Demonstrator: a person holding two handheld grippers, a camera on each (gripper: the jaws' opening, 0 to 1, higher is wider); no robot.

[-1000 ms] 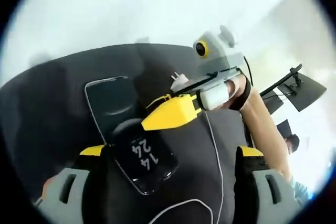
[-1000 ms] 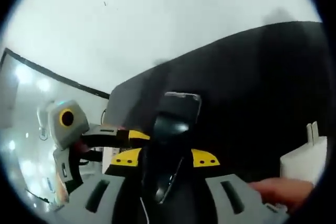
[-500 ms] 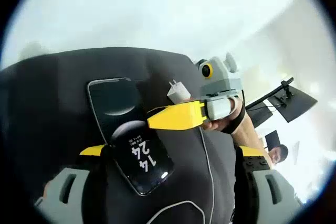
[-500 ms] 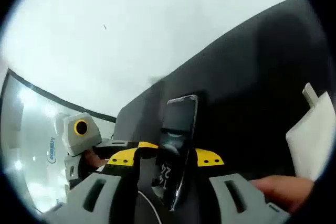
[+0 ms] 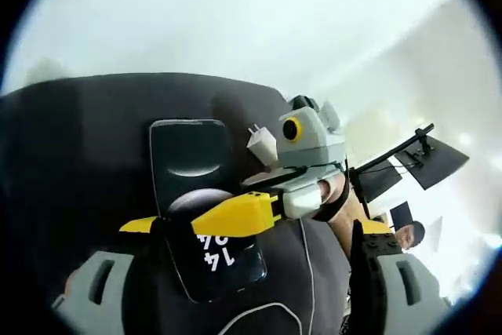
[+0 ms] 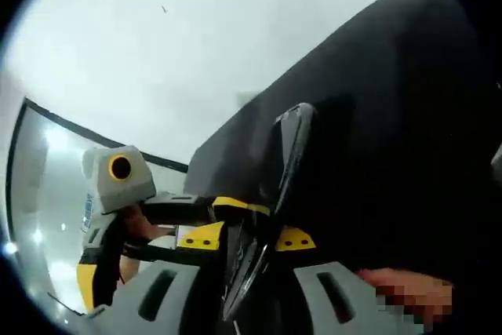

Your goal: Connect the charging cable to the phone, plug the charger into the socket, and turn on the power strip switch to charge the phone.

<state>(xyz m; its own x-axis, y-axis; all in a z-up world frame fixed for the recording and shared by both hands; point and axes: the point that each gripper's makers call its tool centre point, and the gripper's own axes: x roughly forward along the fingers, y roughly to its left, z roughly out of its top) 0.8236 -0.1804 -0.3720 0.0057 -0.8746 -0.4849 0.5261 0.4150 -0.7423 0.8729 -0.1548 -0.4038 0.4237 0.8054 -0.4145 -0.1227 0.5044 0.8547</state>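
Since a second ago my right tongs (image 5: 235, 216) have slid across the phone (image 5: 196, 194), now covering its lit screen. My left tongs (image 5: 259, 272) stand open, the phone lying between their jaws on the black mat (image 5: 70, 154). The charger (image 5: 261, 143) sits just beyond. The right tongs' grip I cannot tell.

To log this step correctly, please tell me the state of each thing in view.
phone, screen lit, showing digits
charger, unplugged, prongs bare
cable, slack; whether it is in the phone cannot be told
right tool, shut on phone
left tool, open
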